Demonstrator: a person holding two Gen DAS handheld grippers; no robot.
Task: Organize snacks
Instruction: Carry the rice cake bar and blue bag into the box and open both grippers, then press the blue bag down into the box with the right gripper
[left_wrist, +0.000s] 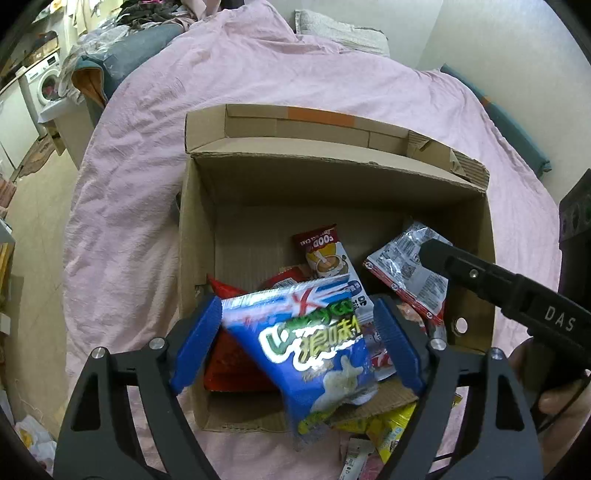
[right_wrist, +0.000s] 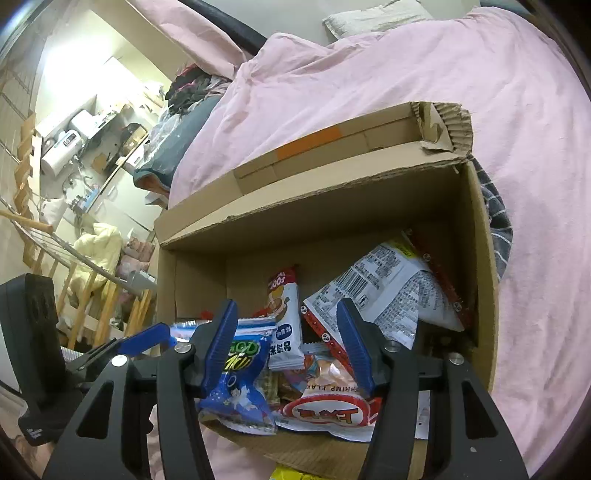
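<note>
Blue snack bag (left_wrist: 317, 347) between left gripper (left_wrist: 295, 343) jaws.

Black plastic gripper body (left_wrist: 546, 310): "DAS". Small red-and-white sachet (left_wrist: 325, 254): "FOOD", inverted. White-and-red crinkled packet (right_wrist: 332, 402): "SHRIMP FLAK…", inverted, possibly truncated.

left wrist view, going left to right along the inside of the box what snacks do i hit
red foil bag → blue chip bag with green lettering between the left gripper fingers → silver packet with red edges
</note>
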